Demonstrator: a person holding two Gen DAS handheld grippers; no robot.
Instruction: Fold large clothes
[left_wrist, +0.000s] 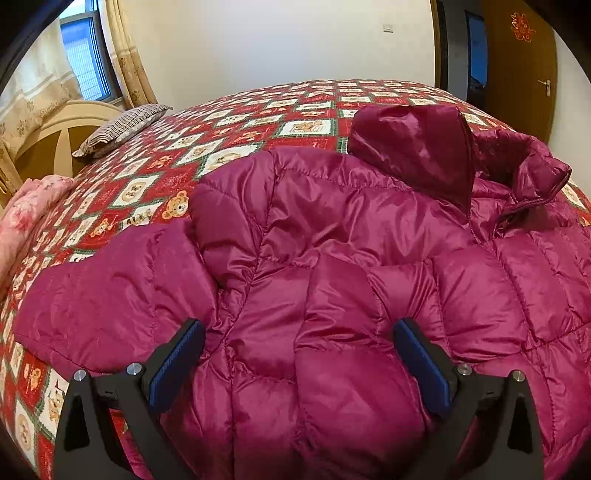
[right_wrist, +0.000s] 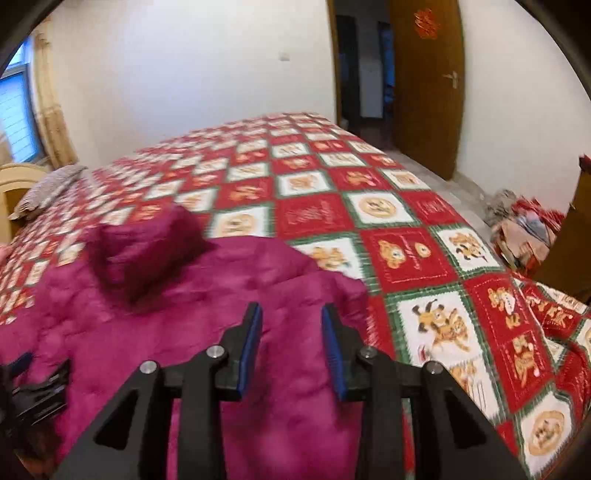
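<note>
jacket (left_wrist: 332, 258) under wide left tongs (left_wrist: 299, 339); right tongs (right_wrist: 291, 325) seemingly above it.

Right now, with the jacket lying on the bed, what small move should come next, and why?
Probably lower the left gripper and close it on the magenta puffer jacket: its jaws are wide open over the puffy fabric and hold nothing. The right gripper is also open.

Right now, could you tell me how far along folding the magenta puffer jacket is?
Early stage. Done: the puffer jacket lies spread on the bear-print bedspread, with its hood flipped onto the back. In hand: nothing; the left gripper and right gripper are both open above it. Left: the sleeve is still out, and the body is unfolded.
</note>
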